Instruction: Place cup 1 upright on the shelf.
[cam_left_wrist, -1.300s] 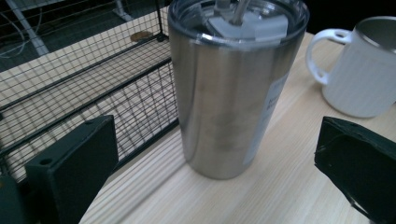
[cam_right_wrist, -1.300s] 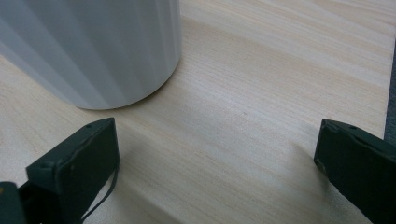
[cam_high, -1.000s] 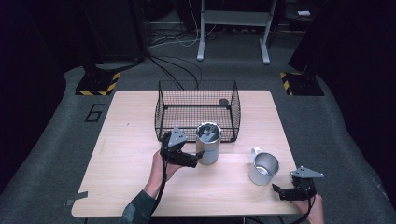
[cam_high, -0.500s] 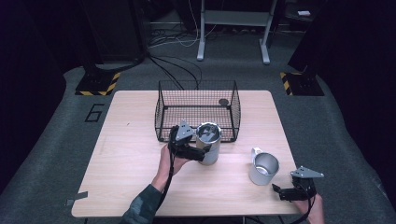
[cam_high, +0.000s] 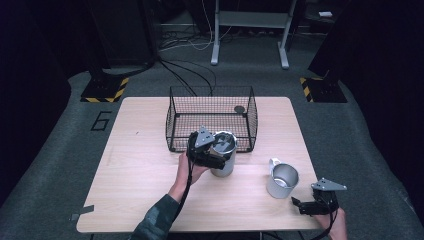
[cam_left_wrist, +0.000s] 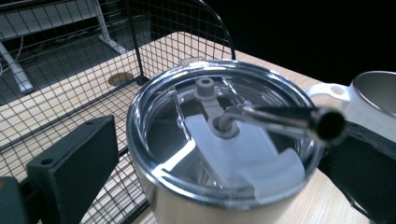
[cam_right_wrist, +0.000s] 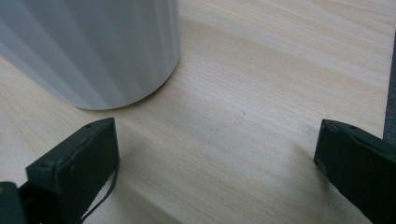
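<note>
One tall steel tumbler with a clear plastic lid (cam_high: 224, 151) stands upright on the pale wooden worktop (cam_high: 135, 165), long axis vertical, just in front of the black wire basket (cam_high: 210, 106). The left gripper (cam_high: 215, 155) has its jaws apart on either side of the tumbler. The right gripper (cam_high: 300, 205), jaws wide apart and empty, rests near a white-handled metal mug (cam_high: 281, 180). Grey carpet and dark surroundings lie beyond.

A light wooden table (cam_high: 140, 165) stands on grey carpet (cam_high: 55, 165). Behind it are a metal stand (cam_high: 250, 30), floor cables (cam_high: 190, 75) and dark surroundings.
</note>
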